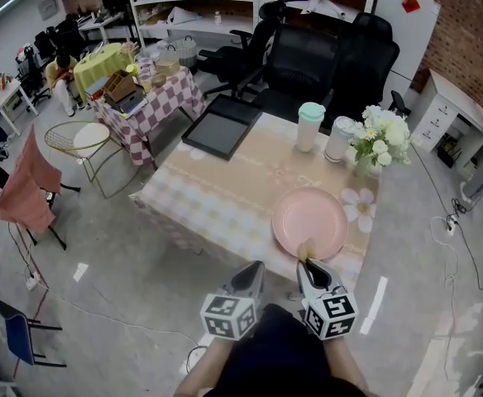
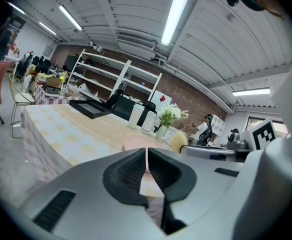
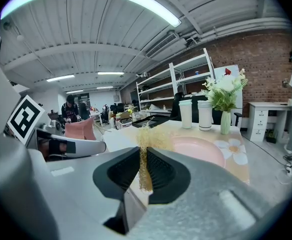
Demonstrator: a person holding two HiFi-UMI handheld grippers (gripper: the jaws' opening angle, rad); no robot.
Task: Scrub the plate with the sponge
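Sponge [image 3: 148,135], tan and fibrous, pinched by right hand-held gripper [image 3: 143,156].

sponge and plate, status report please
Right gripper shut on sponge; left gripper shut, empty. Sponge at near rim of pink plate, contact unclear. Nothing on plate.

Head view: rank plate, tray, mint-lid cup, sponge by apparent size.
1. plate and tray: about alike, and the tray lies farther off, so no ranking
2. cup
3. sponge, clamped in the right gripper
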